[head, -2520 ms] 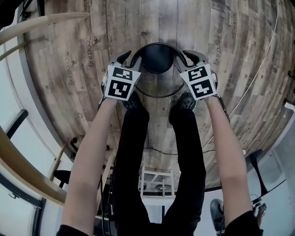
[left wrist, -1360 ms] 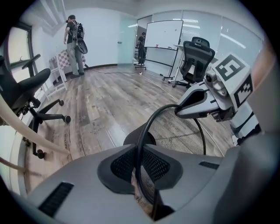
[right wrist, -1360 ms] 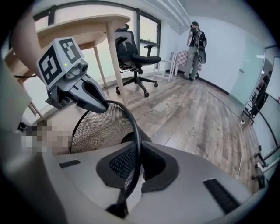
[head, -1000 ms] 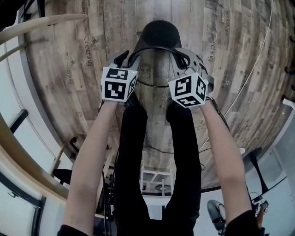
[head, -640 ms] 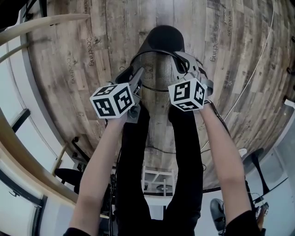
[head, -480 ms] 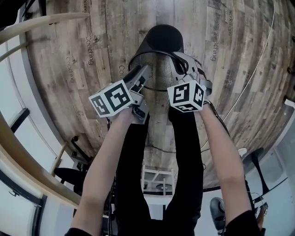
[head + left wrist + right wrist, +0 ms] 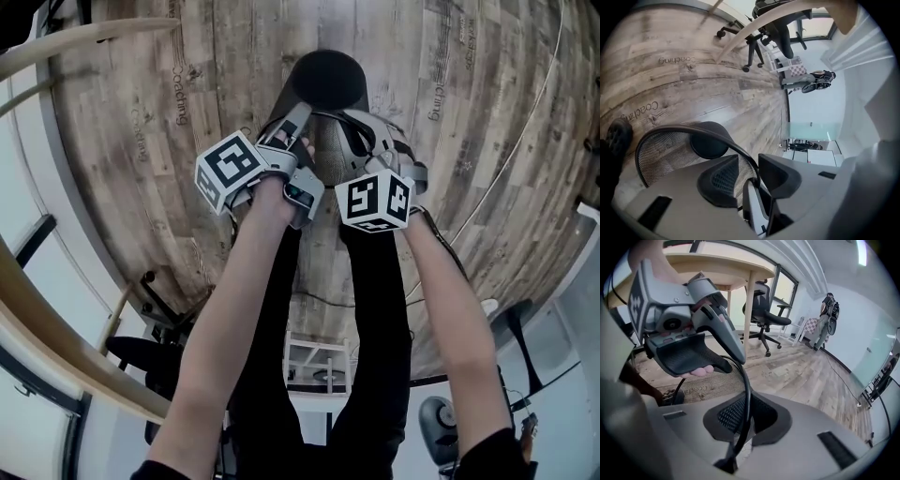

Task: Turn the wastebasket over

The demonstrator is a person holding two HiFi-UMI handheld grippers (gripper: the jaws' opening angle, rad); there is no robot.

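Wastebasket [image 7: 326, 80], black mesh, lies tipped on the floor [image 7: 469, 112] at twelve o'clock. Right gripper [image 7: 745, 414] pinches its rim [image 7: 747, 380] at four o'clock. Left gripper [image 7: 757, 165], jaws spread but just closing, straddles the rim at eight. Floor print [image 7: 677, 60] reads "Coaching".

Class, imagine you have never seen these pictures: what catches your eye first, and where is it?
A mesh wastebasket is tipped on its side over the wooden floor, with its dark base pointing away from the person. The right gripper is clamped on its rim. The left gripper, whose jaws have just been closing, straddles the rim without pressing yet.
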